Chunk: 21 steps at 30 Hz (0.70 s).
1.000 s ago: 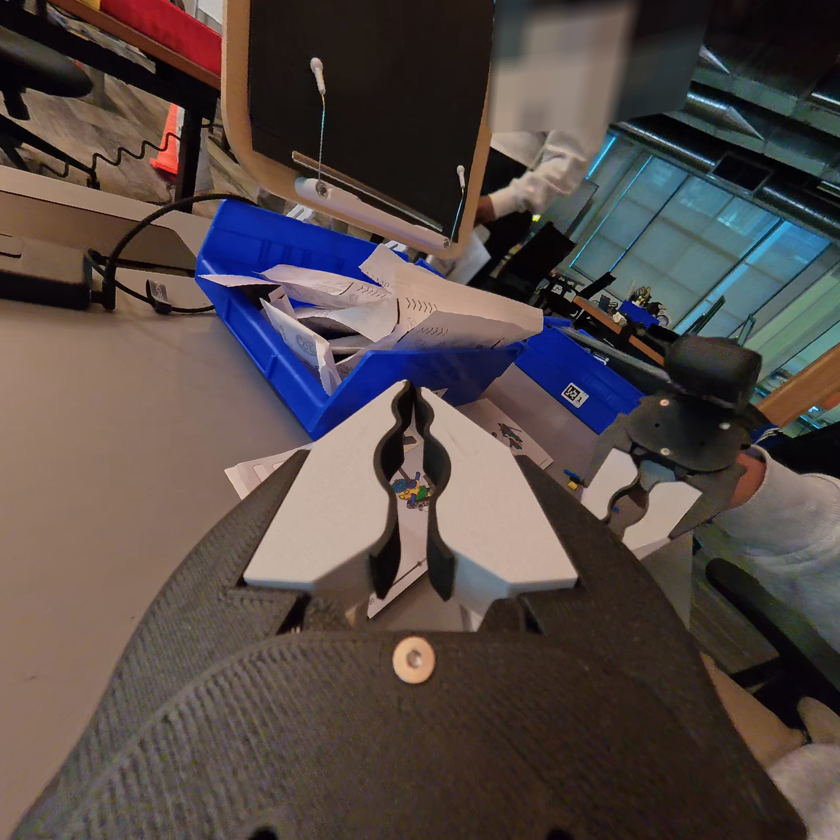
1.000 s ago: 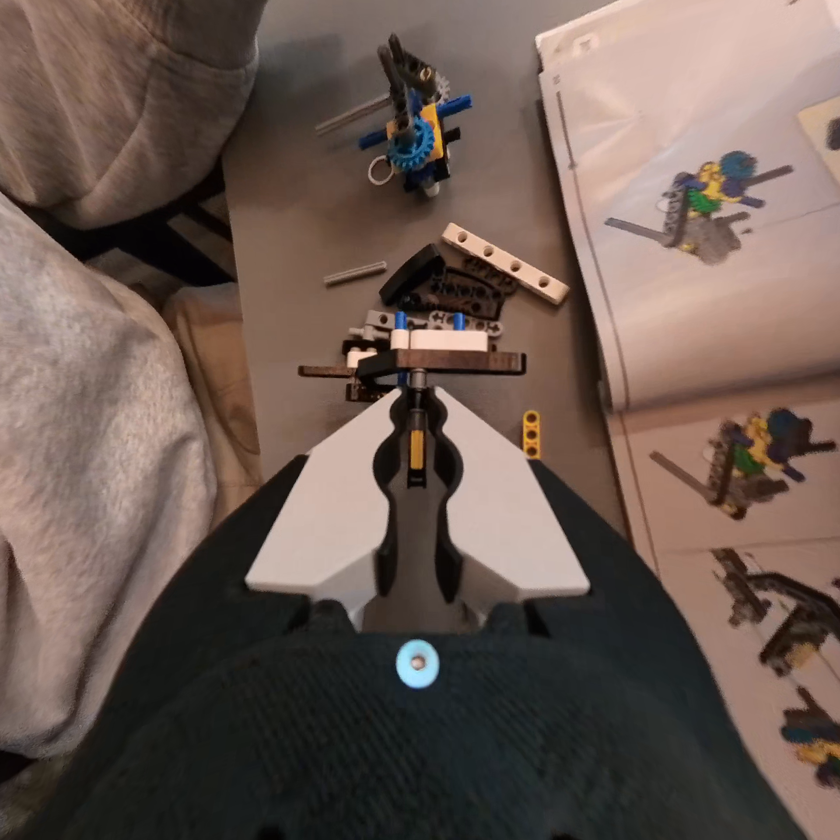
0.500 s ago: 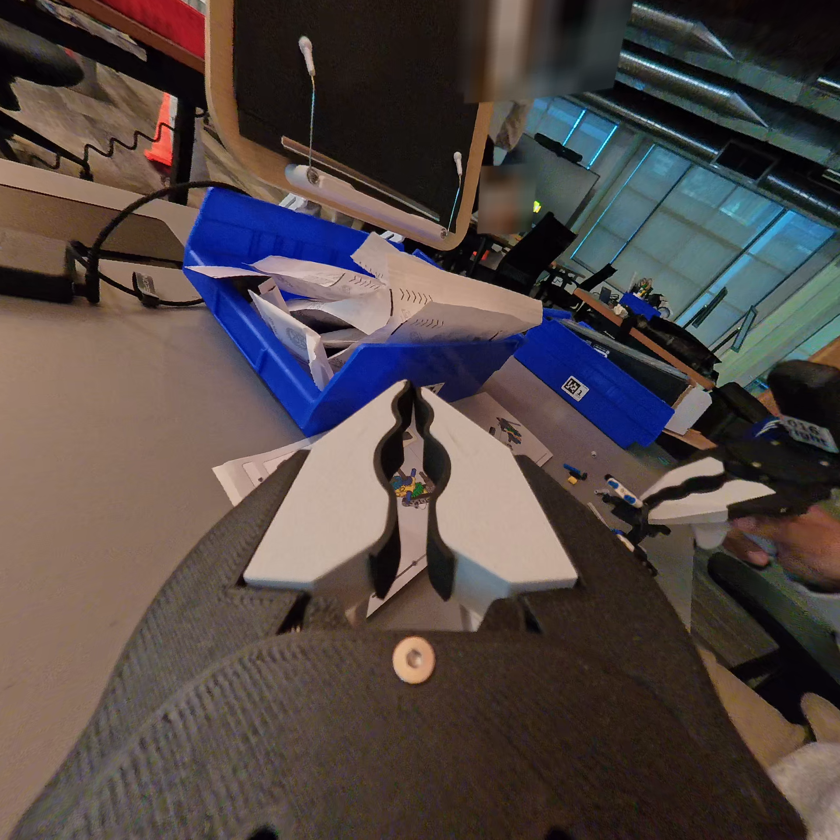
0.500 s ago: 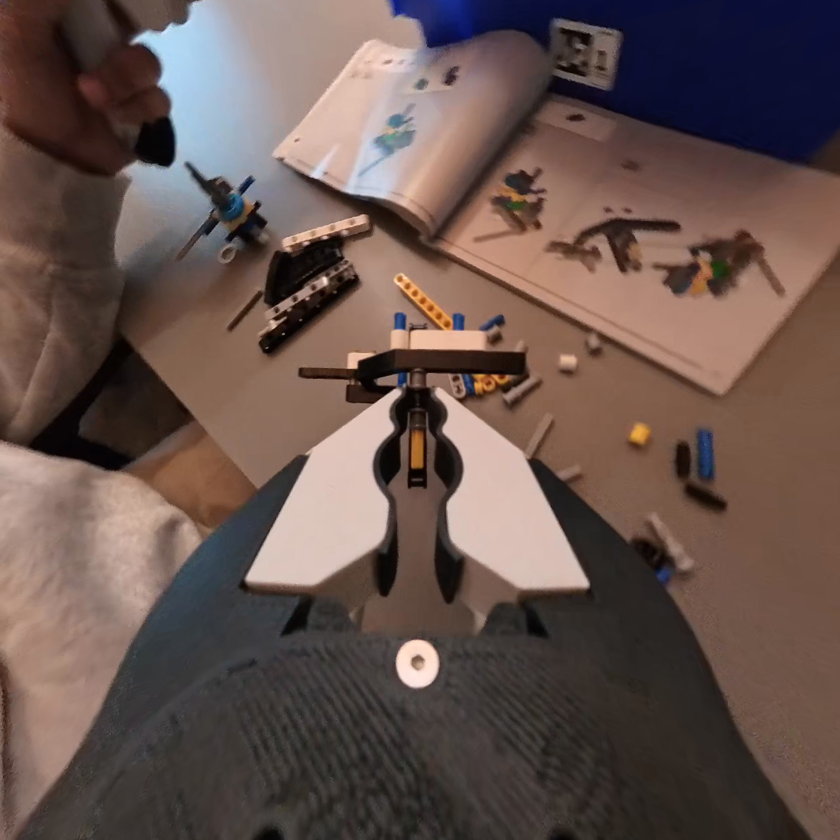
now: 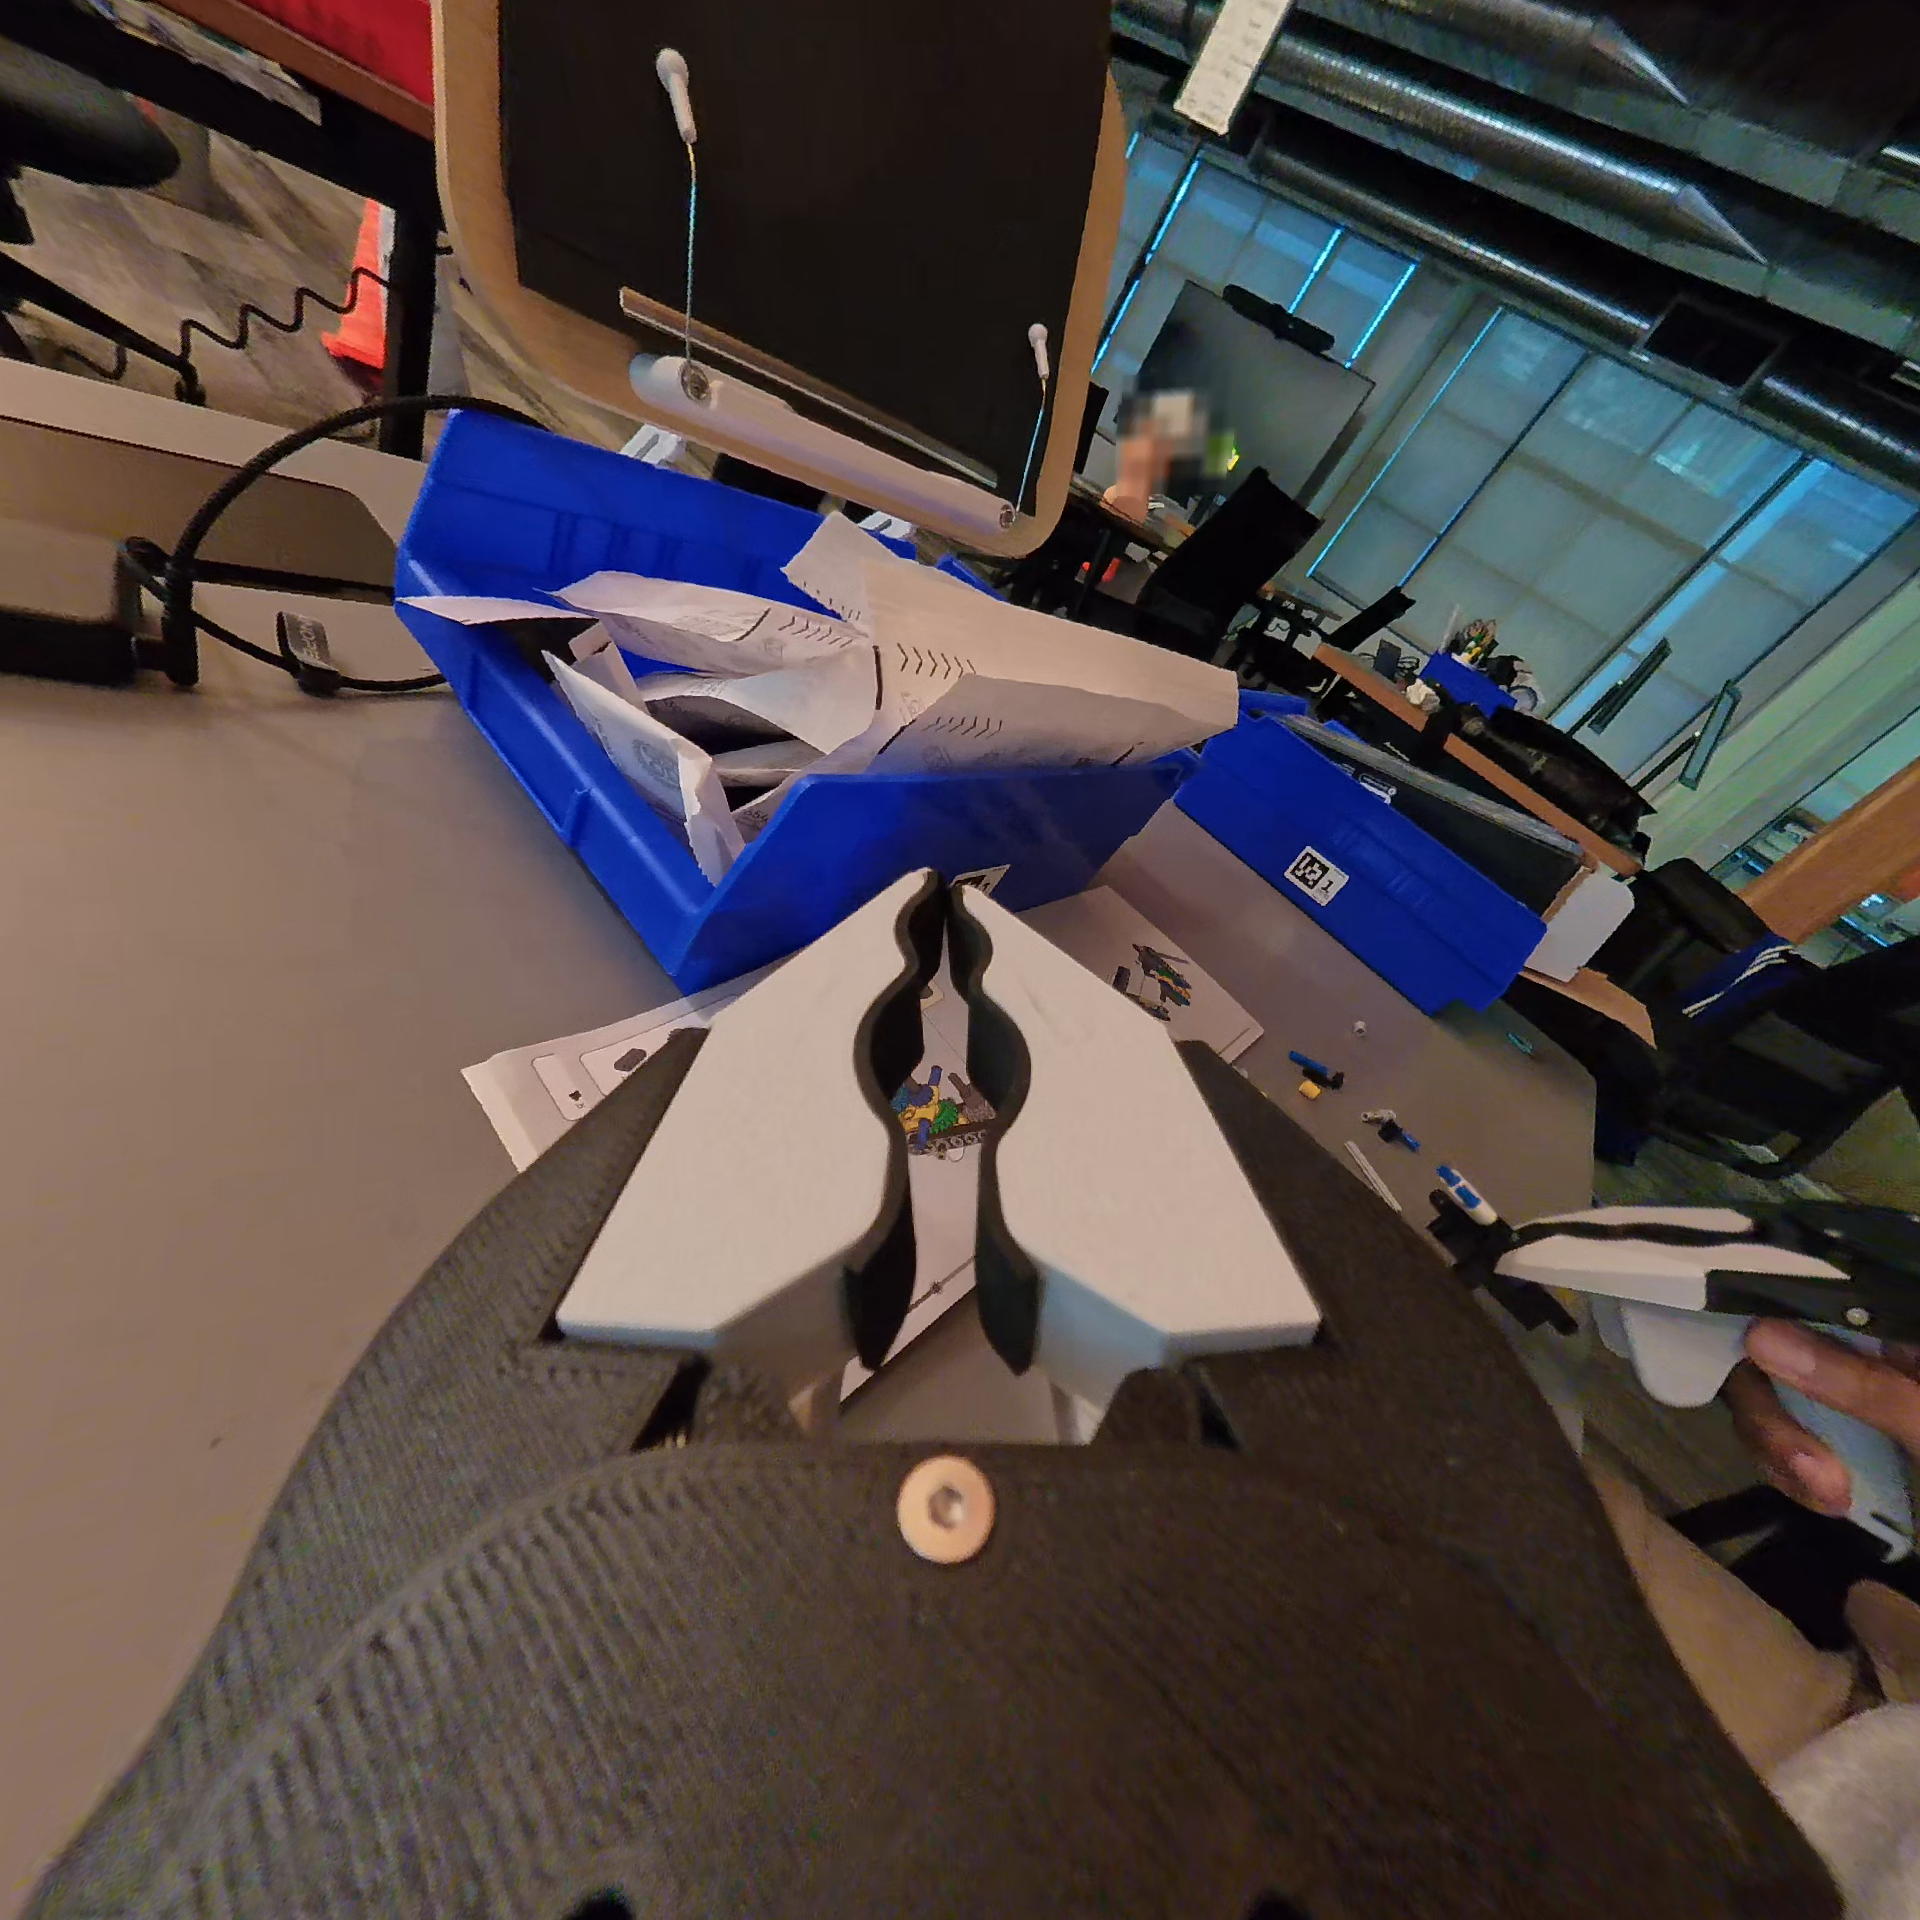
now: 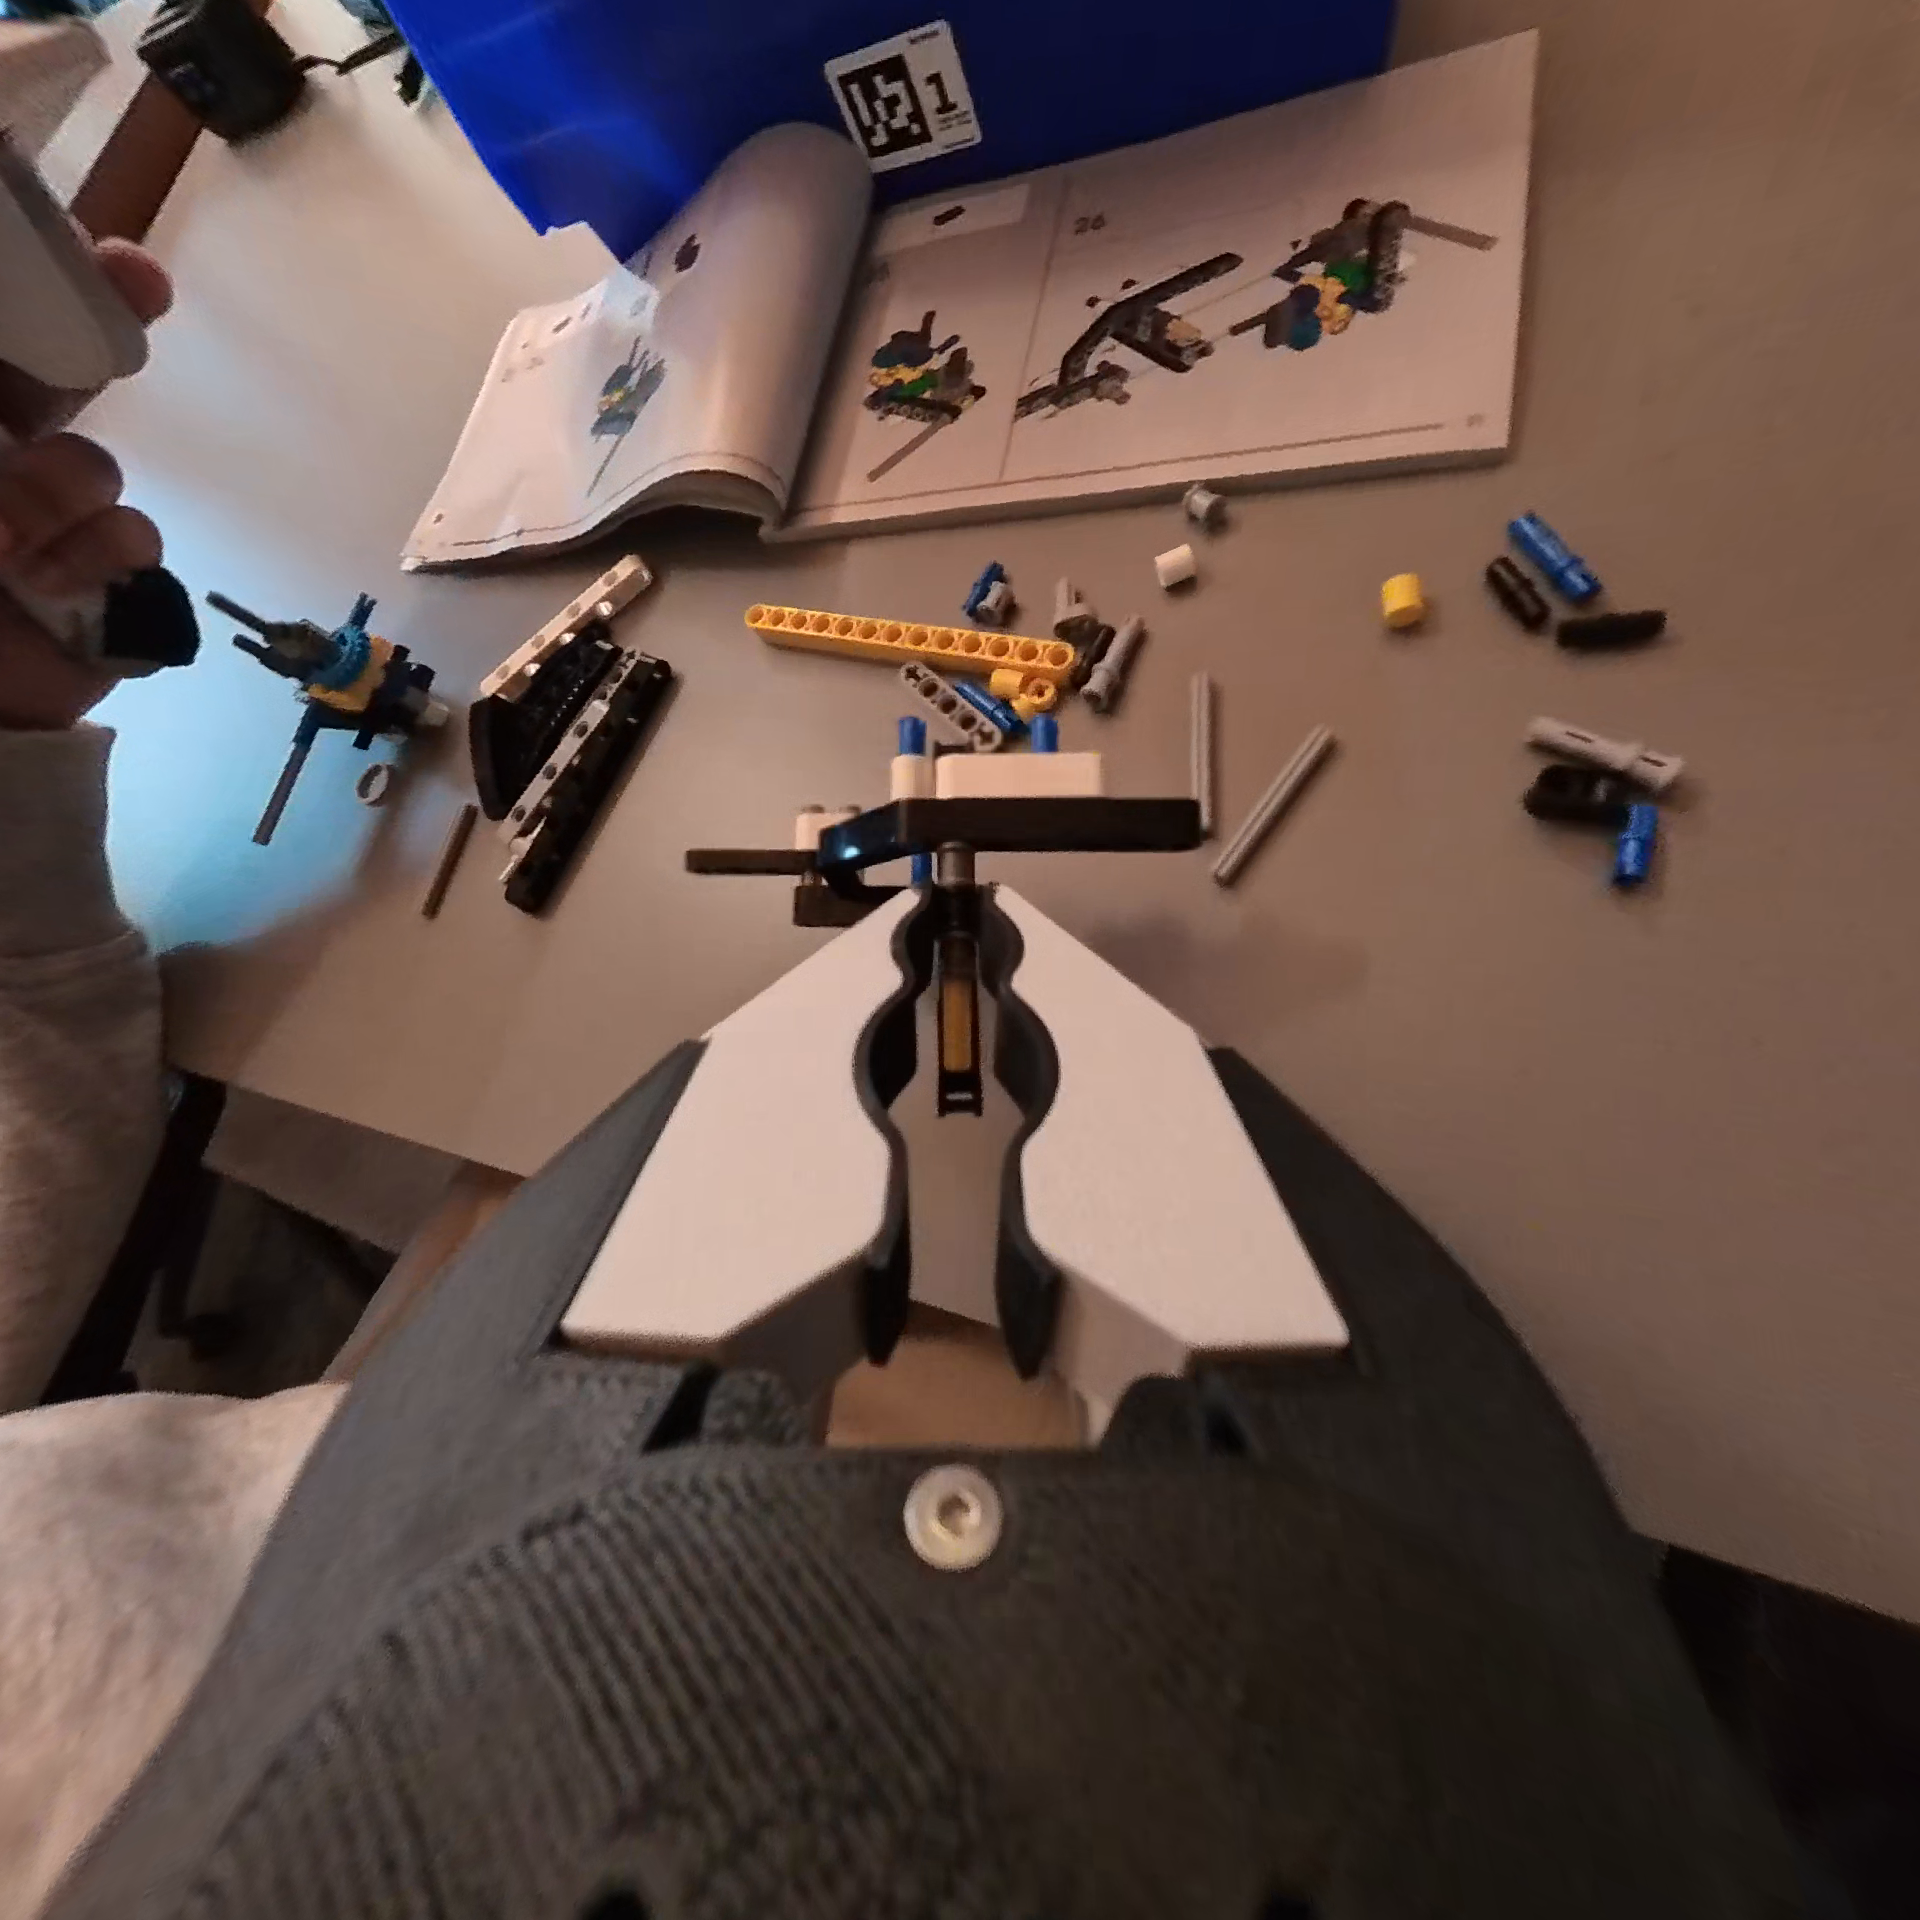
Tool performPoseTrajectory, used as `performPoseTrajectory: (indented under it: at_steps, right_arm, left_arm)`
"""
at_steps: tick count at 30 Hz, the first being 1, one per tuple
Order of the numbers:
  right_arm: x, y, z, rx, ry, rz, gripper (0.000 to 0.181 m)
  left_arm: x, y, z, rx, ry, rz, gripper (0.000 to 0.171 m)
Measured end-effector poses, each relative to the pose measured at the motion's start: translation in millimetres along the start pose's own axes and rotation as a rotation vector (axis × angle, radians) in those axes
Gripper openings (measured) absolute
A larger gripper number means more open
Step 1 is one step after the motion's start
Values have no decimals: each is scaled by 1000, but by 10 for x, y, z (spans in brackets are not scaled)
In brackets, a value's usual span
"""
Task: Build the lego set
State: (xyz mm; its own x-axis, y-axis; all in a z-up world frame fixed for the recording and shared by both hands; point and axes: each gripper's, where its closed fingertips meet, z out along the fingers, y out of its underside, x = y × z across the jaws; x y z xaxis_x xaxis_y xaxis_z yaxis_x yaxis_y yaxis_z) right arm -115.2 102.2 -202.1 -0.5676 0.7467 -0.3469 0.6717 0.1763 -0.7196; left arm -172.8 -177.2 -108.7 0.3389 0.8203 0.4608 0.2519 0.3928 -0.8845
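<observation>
My right gripper (image 6: pixel 954 896) is shut on a black, white and blue lego sub-assembly (image 6: pixel 997 805) and holds it above the grey table (image 6: pixel 1455 1039). It also shows at the right of the left wrist view (image 5: pixel 1507 1252). On the table lie a long yellow beam (image 6: pixel 904 634), a blue and yellow geared sub-assembly (image 6: pixel 343 675), a black and white panel piece (image 6: pixel 571 727), grey axles (image 6: pixel 1273 805) and several loose pins. The open instruction booklet (image 6: pixel 1143 332) lies beyond them. My left gripper (image 5: pixel 948 896) is shut and empty, raised over the booklet (image 5: pixel 1153 977).
A blue bin full of torn paper bags (image 5: pixel 790 727) stands behind the booklet, a second blue bin (image 5: pixel 1351 862) to its right. A black cable and power brick (image 5: pixel 177 623) lie at the far left. A person's hand and grey sleeve (image 6: pixel 62 582) are at the left edge. About 30 cm separates my left fingertips from my right.
My right gripper, still holding the sub-assembly, has swung away from the table's near left edge toward the loose parts on the right and has lowered. The left gripper has barely moved.
</observation>
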Motion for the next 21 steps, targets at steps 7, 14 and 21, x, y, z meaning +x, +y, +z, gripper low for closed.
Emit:
performPoseTrajectory:
  at_steps: [7,14,21]
  right_arm:
    - [-19,80,80,19,38,62,6]
    - [-3,113,131,23,68,73,6]
    - [-23,156,156,3,41,79,10]
  left_arm:
    - [-19,1,-5,2,-2,-6,0]
    - [-21,0,-6,2,-2,-7,0]
    - [-33,29,9,-8,-6,-7,0]
